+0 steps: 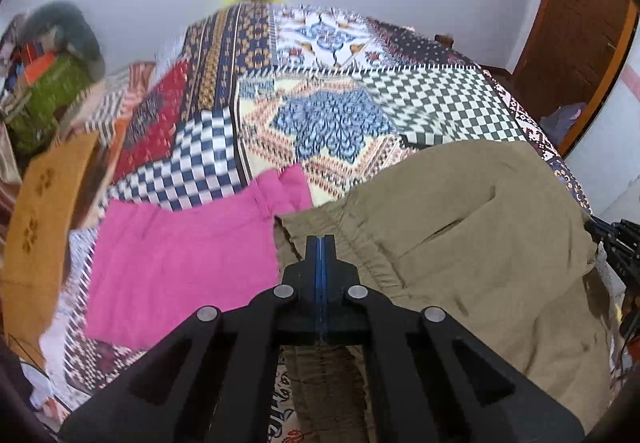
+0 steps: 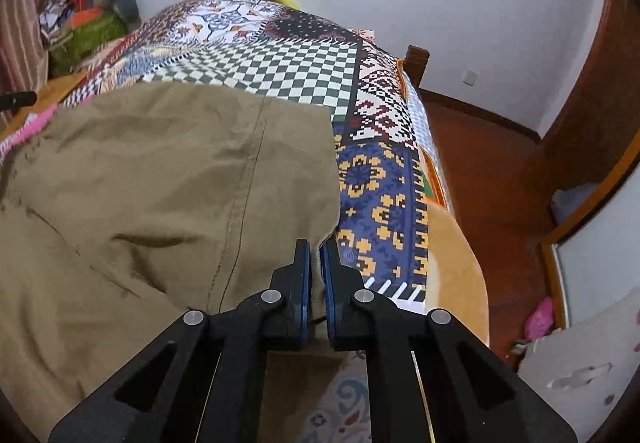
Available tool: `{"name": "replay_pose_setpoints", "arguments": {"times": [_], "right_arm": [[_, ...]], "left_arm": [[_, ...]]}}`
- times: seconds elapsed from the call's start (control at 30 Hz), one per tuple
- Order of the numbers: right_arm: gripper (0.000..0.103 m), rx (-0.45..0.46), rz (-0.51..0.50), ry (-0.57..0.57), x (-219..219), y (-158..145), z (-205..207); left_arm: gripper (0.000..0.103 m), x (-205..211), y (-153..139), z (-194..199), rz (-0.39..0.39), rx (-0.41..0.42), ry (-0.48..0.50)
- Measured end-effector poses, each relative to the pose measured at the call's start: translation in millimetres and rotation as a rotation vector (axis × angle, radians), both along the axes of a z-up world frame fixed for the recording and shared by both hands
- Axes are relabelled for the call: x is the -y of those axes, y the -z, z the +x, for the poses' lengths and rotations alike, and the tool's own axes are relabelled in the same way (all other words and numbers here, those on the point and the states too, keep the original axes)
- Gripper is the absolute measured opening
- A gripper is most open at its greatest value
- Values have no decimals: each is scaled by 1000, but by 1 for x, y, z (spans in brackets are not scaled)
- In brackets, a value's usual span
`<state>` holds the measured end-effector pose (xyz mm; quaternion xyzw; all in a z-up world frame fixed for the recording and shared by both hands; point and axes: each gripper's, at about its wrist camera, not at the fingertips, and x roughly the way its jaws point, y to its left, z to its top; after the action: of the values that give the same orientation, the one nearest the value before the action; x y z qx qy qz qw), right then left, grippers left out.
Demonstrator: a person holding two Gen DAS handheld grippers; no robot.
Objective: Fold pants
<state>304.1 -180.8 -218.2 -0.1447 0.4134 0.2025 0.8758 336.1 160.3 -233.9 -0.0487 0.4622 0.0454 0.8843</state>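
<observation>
Both tongs are clamped on the khaki pants (image 1: 460,227): left tongs (image 1: 320,243) at the waistband, right tongs (image 2: 315,251) on a near edge. The pants look partly folded on the bed (image 1: 320,115); more folds likely remain.

A bed with a patchwork bedspread (image 1: 340,115) carries khaki pants (image 1: 480,227) at 4 o'clock and a pink garment (image 1: 180,263) at 8 o'clock.
</observation>
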Motion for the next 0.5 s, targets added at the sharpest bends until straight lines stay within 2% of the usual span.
{"name": "replay_pose_setpoints", "arguments": {"times": [0.07,0.17,0.27,0.33,0.4,0.5], "right_arm": [[5,-2,17,12,5,0,-1],[5,-11,29,19,7,0,-1],[6,-12,35,19,6,-2,-1],[6,-21,47,22,7,-2,0],[6,-29,58,25,8,-1,0],[6,-36,64,27,9,0,0]], "left_arm": [[0,2,7,-1,-43,-32,23],[8,12,14,-7,-68,-73,40],[29,21,17,-17,-45,-86,49],[49,23,16,-26,-33,-68,38],[50,20,16,-31,-75,-69,32],[50,14,22,-36,-195,-100,34]]}}
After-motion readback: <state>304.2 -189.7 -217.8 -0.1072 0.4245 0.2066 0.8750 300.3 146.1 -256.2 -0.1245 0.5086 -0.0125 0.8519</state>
